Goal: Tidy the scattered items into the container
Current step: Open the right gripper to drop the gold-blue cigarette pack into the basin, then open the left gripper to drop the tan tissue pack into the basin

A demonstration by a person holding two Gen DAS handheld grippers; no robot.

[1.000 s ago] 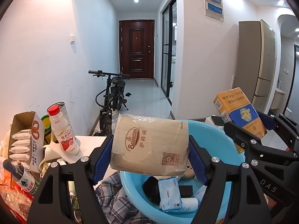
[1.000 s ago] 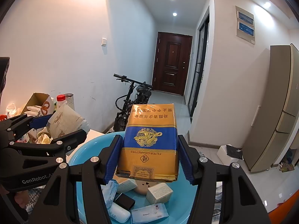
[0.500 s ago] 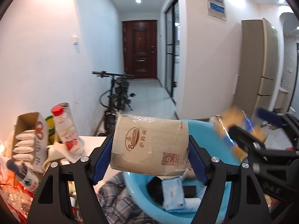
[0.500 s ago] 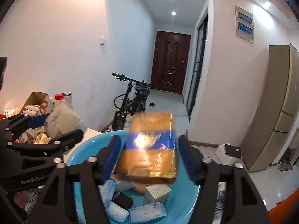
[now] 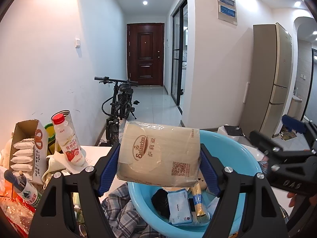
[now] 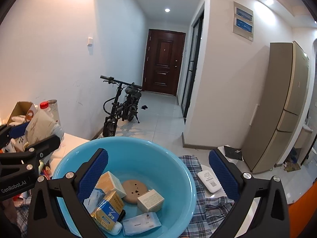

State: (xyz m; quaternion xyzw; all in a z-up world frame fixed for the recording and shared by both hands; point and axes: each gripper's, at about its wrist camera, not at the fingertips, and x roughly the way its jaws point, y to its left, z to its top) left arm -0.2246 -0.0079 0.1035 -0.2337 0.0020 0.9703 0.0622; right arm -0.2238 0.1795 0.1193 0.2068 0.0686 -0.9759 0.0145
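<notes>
Two grippers: both over the blue basin (image 6: pixel 178 170), left beside right.
Left gripper (image 5: pixel 159 159): clamped on a beige Saizeriya packet (image 5: pixel 158 153), blue pads pressed against both short ends.
Packet position: held flat above the near rim of the basin, not yet inside.
Right gripper (image 6: pixel 158 172): jaws just been opening, spread wide, nothing between the pads.
Gold-and-blue carton (image 6: pixel 108 214): lying tilted inside the basin, against the near left wall, free of the right gripper.
Other basin contents: tan round disc (image 6: pixel 134 191), small beige box (image 6: pixel 150 200), white wipes pack (image 6: pixel 141 223), second gold box (image 6: pixel 111 182).
Basin support: resting on a plaid cloth (image 6: pixel 208 208) over the table.
Beside basin, right: white flat device (image 6: pixel 209 180) on the cloth, just outside the rim.
Left clutter: red-capped drink bottle (image 5: pixel 67 140), open cardboard box of white sachets (image 5: pixel 25 150), well apart from the basin.
Background: black bicycle (image 6: pixel 120 107) by the wall, dark door (image 6: pixel 164 61) at the corridor end.
</notes>
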